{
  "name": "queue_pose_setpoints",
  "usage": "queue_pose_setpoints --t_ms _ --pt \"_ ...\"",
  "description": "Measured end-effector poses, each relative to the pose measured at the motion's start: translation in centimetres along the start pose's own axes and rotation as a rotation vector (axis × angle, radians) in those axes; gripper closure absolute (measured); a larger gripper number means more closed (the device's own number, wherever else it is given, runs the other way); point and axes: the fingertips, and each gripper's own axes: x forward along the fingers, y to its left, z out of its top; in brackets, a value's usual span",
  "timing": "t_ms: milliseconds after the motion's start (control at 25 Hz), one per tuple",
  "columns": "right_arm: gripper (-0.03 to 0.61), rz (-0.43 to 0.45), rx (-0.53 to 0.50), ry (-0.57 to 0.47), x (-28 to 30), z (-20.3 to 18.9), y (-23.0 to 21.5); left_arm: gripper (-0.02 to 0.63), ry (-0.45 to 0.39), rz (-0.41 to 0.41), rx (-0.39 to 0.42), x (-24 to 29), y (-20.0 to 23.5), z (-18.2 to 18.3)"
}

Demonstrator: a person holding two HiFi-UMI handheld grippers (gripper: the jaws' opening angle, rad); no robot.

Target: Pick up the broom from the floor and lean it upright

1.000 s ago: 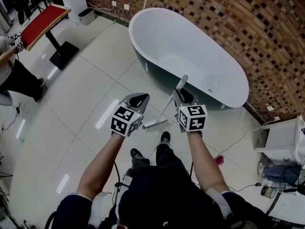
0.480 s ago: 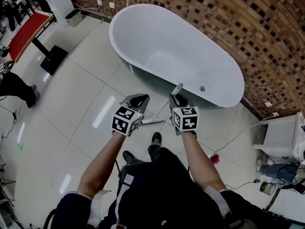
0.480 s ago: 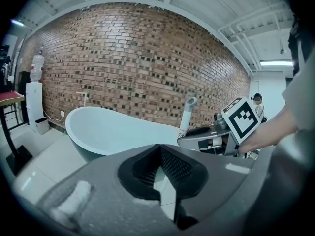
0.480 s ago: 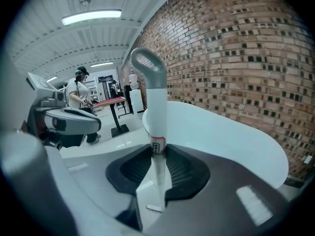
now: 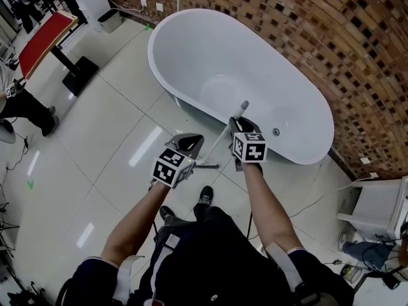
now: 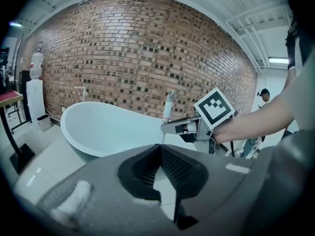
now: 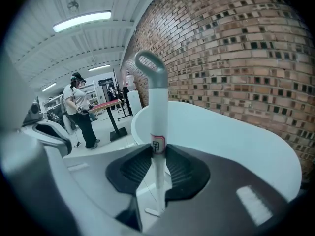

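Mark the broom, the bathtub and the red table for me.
broom (image 7: pixel 158 107), right gripper view, middle of its white handle
bathtub (image 5: pixel 191 43), head view, bare inner wall
red table (image 5: pixel 46 38), head view, middle of its top

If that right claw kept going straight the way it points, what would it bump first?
Probably the white bathtub; the right claw, gripping the broom, points toward its basin, though depth is unclear.
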Motion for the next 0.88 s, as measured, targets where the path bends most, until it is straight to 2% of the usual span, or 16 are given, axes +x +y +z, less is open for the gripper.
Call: queue_pose_setpoints --t_ms 520,880 --pt "0.486 0.034 0.045 -0.003 5.7 2.6 -4.2 0.614 0.011 0.048 -0.050 2.9 1.6 2.6" --pt "0.485 0.066 0.032 -0.027 7.6 3.0 -5.5 0.614 0.040 0.064 -0.044 4.1 2.0 3.5"
